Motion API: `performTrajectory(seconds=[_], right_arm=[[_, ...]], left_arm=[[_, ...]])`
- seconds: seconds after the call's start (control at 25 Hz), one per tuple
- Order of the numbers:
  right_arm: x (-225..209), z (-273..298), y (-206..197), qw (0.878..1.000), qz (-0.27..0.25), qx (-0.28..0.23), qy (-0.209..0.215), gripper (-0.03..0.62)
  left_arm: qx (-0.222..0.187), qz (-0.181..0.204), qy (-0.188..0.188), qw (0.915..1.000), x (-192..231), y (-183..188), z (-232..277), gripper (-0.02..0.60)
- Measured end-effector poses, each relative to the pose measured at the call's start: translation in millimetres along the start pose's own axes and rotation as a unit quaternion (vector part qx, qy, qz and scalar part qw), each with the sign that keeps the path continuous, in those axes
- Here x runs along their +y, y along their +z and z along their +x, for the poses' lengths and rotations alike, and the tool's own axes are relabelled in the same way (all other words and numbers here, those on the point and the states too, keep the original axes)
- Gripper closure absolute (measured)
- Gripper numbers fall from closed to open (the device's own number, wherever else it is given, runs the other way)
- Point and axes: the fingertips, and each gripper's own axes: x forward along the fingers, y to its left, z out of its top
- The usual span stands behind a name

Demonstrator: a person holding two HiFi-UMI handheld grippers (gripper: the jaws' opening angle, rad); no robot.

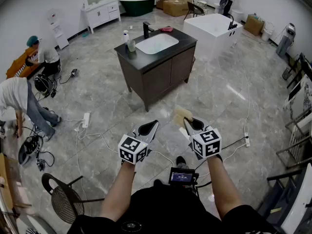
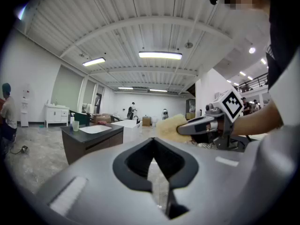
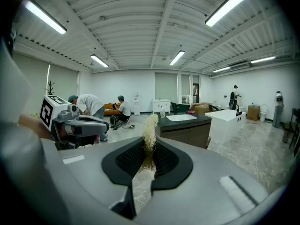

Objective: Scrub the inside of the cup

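Note:
A pale green cup (image 1: 131, 45) stands on the dark sink counter (image 1: 168, 53), left of the white basin and far ahead of both grippers. The left gripper view shows the cup (image 2: 75, 125) small at the counter's left end; the right gripper view shows the cup (image 3: 162, 113) too. My right gripper (image 1: 186, 122) is shut on a yellowish fibrous loofah sponge (image 1: 181, 114), whose strands (image 3: 150, 128) stick up between the jaws. My left gripper (image 1: 152, 125) is shut with nothing in it, level with the right one over the floor.
A soap bottle (image 1: 126, 36) and black faucet (image 1: 146, 29) stand on the counter. Two people (image 1: 41, 55) work at the left amid cables and a power strip (image 1: 86, 119). A mesh chair (image 1: 63, 199) is near left, and a white bathtub (image 1: 212, 30) is behind the counter.

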Motion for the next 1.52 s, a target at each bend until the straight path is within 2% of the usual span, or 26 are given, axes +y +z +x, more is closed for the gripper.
performTrajectory(seconds=[0.36, 0.6, 0.88, 1.2, 1.52], right_arm=[[1, -4, 3, 1.0, 0.003, -0.01, 0.003, 0.551], [-5, -5, 1, 1.0, 0.016, -0.022, 0.002, 0.549], [-6, -9, -11, 1.0, 0.016, -0.008, 0.002, 0.549], [-33, 4, -16, 0.999, 0.033, 0.013, 0.0, 0.549], [-81, 51, -18, 0.999, 0.039, 0.035, 0.012, 0.549]], left_arm=[[-0.018, -0.019, 0.017, 0.9995, 7, 7, -6, 0.581], [-0.024, -0.031, -0.003, 0.9992, 0, 7, 1, 0.581], [-0.007, -0.035, -0.013, 0.9993, -3, -5, 9, 0.581], [0.018, -0.052, -0.028, 0.9981, 2, -17, 40, 0.581], [0.04, -0.054, -0.029, 0.9973, 34, -19, 99, 0.581]])
